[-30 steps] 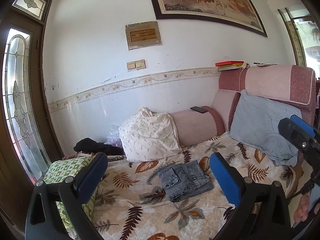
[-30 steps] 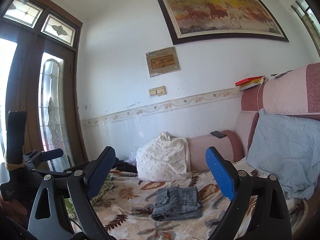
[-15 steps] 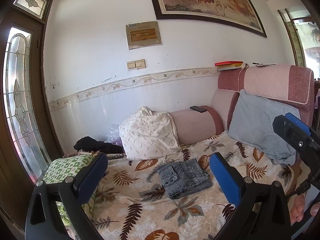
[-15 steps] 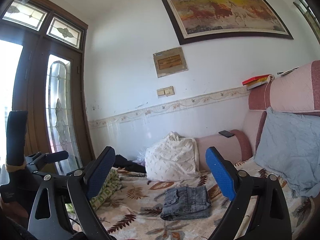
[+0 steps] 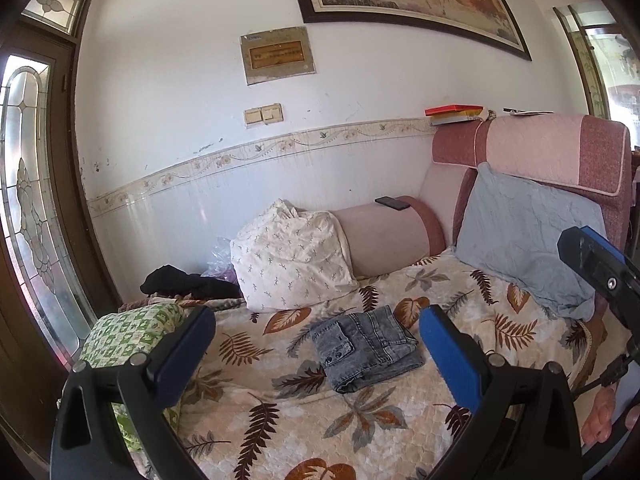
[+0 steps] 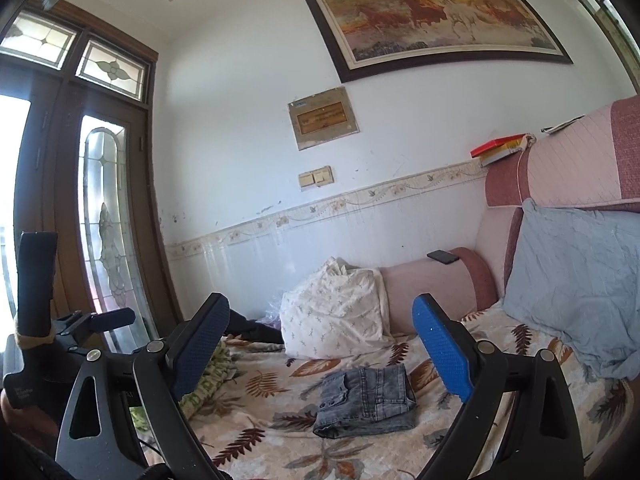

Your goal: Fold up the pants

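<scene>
**Folded pants lying ahead of both tongs**

We are holding the left gripper [image 5: 316,344] above the leaf-print cover [image 5: 260,412], fingers spread wide and gripping nothing. We are holding the right gripper [image 6: 320,344] likewise released and empty. The pants [image 5: 366,342] are sitting folded into a compact grey denim bundle, framed between the left fingers and well ahead of them; in the right view they are lying ahead of and below the tips [image 6: 368,402]. A white pillow [image 5: 292,260] is resting beyond the pants, a blue cushion [image 5: 524,236] off to the right.
</scene>
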Demonstrator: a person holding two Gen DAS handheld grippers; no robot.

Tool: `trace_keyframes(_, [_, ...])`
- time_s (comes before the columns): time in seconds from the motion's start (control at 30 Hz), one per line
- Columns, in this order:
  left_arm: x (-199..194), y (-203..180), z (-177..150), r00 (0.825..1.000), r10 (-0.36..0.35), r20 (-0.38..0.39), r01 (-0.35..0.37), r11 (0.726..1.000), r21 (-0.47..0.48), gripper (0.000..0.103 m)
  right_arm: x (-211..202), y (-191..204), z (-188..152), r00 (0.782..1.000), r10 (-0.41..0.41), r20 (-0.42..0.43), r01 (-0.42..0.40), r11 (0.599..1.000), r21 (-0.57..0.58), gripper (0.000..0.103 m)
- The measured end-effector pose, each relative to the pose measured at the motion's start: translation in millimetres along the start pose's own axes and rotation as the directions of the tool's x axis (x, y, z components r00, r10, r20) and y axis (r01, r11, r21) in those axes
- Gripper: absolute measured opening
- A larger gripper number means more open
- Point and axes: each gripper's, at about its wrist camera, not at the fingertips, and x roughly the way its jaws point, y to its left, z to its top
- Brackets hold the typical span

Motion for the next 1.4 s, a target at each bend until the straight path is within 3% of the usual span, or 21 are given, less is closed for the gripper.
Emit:
trace_keyframes(0.57, [2, -12, 1, 1.000, -0.010, -0.004, 0.010, 1.000, 0.026, 0.103, 2, -18, -8, 1.000, -0.025, -0.007, 0.025, 0.999, 0.045, 0.094])
trace_keyframes(0.87, [31, -12, -13, 0.997, -0.004, -0.072, 0.004, 1.000, -0.003, 0.103, 25, -25, -22, 0.997, -0.038, -0.065, 0.043, 0.997, 0.072, 0.094])
trace_keyframes(1.13, [57, 7, -25, 0.996, 0.003, -0.094, -0.007, 0.999, -0.044, 0.103, 51, -18, -30, 0.993, -0.031, -0.113, 0.037, 0.998, 0.052, 0.094])
trace_keyframes(1.4, [80, 39, -50, 0.991, 0.052, -0.123, -0.065, 0.992, -0.106, 0.103, 85, 1, -51, 0.981, -0.031, -0.189, 0.032, 0.999, 0.003, 0.094])
